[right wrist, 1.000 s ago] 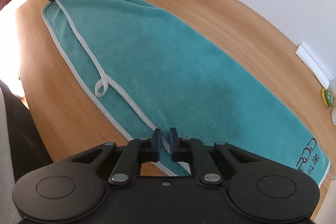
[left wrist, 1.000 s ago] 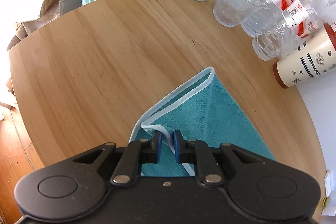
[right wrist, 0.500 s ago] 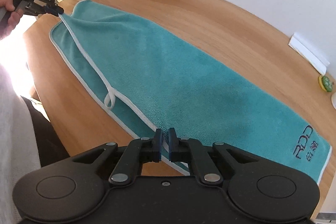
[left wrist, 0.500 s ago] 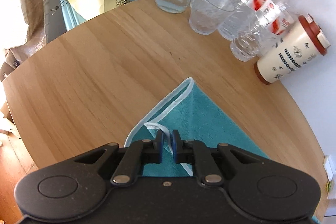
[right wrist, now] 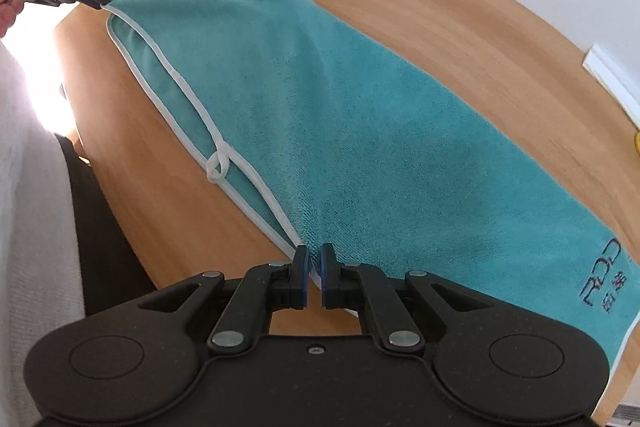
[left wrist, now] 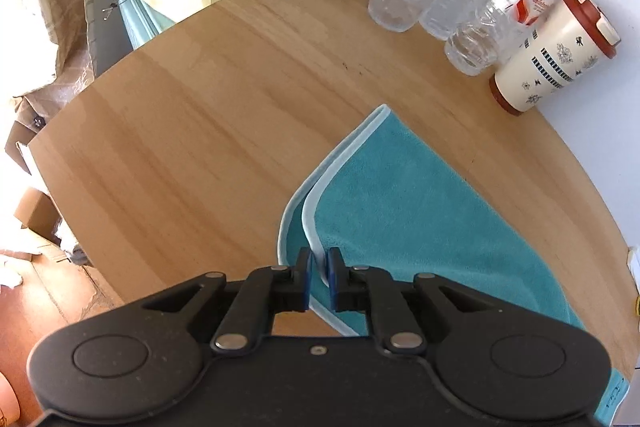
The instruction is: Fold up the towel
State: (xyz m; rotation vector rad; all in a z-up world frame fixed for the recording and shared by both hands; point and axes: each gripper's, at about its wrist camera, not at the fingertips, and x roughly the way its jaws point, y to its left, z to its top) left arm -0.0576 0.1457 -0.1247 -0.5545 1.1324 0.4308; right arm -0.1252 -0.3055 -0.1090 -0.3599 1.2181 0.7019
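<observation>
Both grippers are lifting the towel edge higher off the bench vs a sec ago: left gripper & right gripper fingers clamping the white hem, near side rising, far side lying flat, so fold is starting

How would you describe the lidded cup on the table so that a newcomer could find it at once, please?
Start at the round wooden table and look past the far corner of the teal towel to the cluster of containers by the white wall. The cup stands at the cluster's right end, and it alone is opaque: cream with dark patterns and a brown-red lid.
</observation>
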